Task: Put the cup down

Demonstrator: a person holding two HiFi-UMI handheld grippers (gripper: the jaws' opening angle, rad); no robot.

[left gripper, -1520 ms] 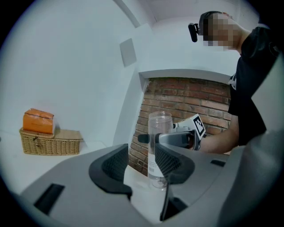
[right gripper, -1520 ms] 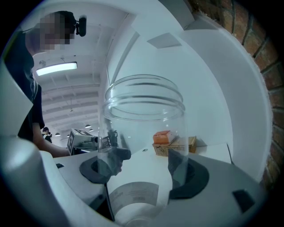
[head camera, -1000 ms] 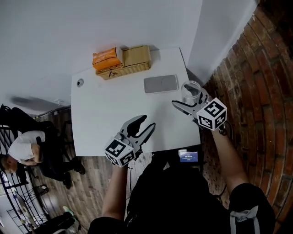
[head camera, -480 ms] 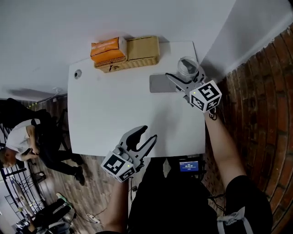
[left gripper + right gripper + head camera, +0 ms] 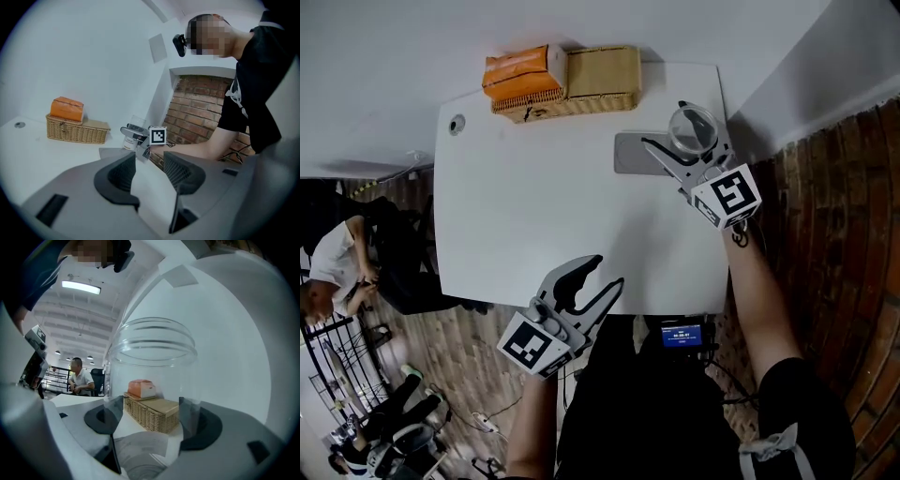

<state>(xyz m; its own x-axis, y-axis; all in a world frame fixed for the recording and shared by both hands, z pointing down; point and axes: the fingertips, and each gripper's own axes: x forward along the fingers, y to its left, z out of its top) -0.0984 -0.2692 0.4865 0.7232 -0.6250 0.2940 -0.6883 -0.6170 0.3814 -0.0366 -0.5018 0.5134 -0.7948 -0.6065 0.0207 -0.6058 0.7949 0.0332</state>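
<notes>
head view: right gripper (image 5: 684, 141) is clamped on the cup (image 5: 693, 125), holding it upright just right of the basket (image 5: 581, 89), over the bench (image 5: 525, 206) corner. a grey mat (image 5: 630, 154) lies just in front of the basket, and the cup is at its right end. left gripper (image 5: 605, 272) is well away from the basket at the near bench edge, jaws apart, nothing in them.

left gripper view: its jaws stand spread with only bare bench between them. the cup shows to the right of the basket, low by the mat. can't tell whether its base touches down yet.

right gripper view: jaws grip the clear cup wall low down, one each side, with the rim well above them. the cup looks empty. the basket and the orange pack (image 5: 142, 387) on it read straight through the wall.

handling, my read: thin clear plastic, so light, smooth and slippery, and the wall will flex if squeezed hard. the low mid-wall grip is the right place since the base stiffens it. avoid the rim. it's empty and light, so it could tip or skid on release. set the base flat beside the basket before opening.
</notes>
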